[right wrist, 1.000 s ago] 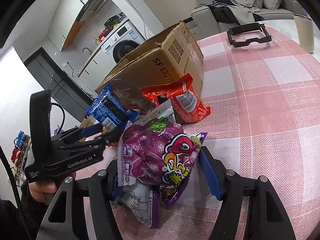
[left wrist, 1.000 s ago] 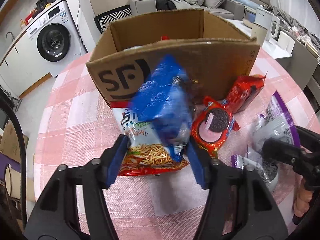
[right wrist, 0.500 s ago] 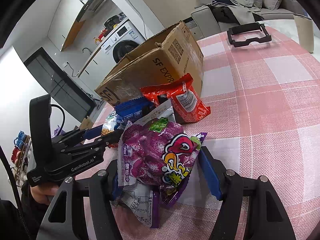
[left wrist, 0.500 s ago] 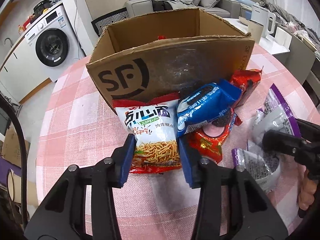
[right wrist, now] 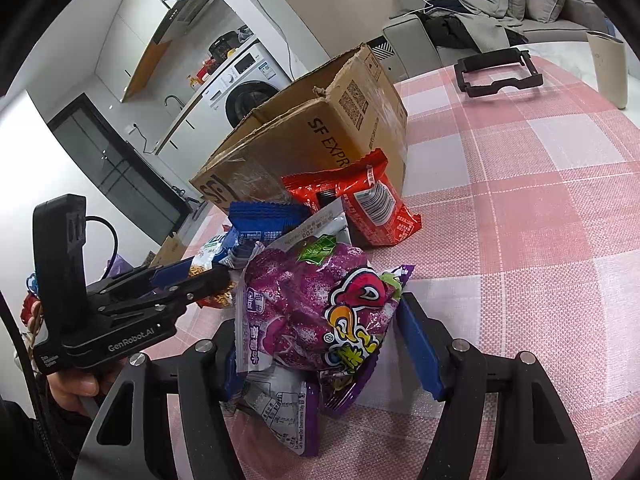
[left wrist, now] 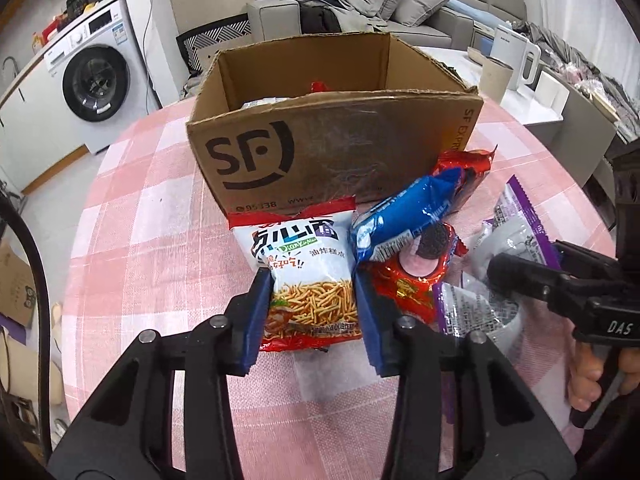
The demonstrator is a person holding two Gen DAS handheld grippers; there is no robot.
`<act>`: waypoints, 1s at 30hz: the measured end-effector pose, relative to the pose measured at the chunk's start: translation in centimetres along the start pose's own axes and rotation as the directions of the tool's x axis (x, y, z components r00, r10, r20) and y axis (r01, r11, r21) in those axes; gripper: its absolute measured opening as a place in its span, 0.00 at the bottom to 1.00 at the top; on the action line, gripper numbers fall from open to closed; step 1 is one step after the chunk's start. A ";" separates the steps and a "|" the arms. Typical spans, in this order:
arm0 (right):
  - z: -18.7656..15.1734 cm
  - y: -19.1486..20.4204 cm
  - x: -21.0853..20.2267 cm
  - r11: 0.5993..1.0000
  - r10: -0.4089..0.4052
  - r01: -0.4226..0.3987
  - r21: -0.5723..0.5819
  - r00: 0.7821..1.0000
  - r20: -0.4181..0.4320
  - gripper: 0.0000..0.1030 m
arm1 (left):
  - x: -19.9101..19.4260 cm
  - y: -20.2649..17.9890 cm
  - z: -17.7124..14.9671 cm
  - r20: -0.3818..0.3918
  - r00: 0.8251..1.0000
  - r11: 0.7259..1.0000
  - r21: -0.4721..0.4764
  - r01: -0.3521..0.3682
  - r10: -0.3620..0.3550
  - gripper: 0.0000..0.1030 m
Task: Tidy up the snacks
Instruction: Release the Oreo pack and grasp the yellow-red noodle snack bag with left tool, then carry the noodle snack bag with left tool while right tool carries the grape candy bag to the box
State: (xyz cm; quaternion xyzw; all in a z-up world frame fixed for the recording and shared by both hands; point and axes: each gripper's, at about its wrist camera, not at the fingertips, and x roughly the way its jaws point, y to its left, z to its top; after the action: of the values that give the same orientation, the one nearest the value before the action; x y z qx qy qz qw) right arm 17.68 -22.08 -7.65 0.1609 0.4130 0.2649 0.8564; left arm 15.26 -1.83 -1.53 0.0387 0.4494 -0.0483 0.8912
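Observation:
An open cardboard SF box [left wrist: 336, 148] stands on the pink checked table [left wrist: 160, 248]; it also shows in the right wrist view [right wrist: 320, 136]. My left gripper [left wrist: 314, 308] has closed its blue pads on both sides of a noodle snack bag [left wrist: 308, 276] lying before the box. A blue Oreo pack [left wrist: 404, 216] rests on a red Oreo pack [left wrist: 416, 272] to its right. My right gripper [right wrist: 320, 348] is open around a purple candy bag [right wrist: 316, 308] that lies on other purple packs.
A red snack bag [right wrist: 360, 204] leans against the box corner. A black frame [right wrist: 498, 74] and a cream cup [right wrist: 608, 68] stand at the table's far side. A washing machine [left wrist: 100, 80] and a sofa [left wrist: 360, 0] are beyond the table.
The blue Oreo pack has dropped from the left gripper onto the red pack. The left gripper has moved forward and closed around the noodle bag. The right gripper has stayed put.

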 end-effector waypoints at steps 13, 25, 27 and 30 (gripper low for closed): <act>0.5 1.1 -2.2 1.000 0.005 -0.004 -0.027 0.999 0.045 0.66 | -1.9 1.7 -1.1 0.000 0.999 0.994 -0.101 0.034 -0.034 0.37; 0.9 2.1 -3.2 0.998 0.012 -0.009 -0.055 0.998 0.054 0.66 | -4.1 2.6 -0.5 0.043 0.998 0.991 -0.126 0.049 -0.044 0.37; 0.9 2.5 -3.3 0.998 0.012 -0.009 -0.067 0.999 0.052 0.66 | -4.5 2.7 -0.6 0.052 0.998 0.990 -0.129 0.051 -0.044 0.37; 1.1 3.2 -3.6 0.996 0.009 -0.004 -0.090 0.999 0.054 0.66 | -5.2 2.9 -0.6 0.070 0.997 0.989 -0.135 0.053 -0.044 0.37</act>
State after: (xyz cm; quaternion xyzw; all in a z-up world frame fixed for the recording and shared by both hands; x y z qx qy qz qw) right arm 15.65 -21.61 -3.17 0.1305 0.3769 0.2817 0.8727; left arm 12.06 1.36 2.33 -0.0349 0.4224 -0.0404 0.9049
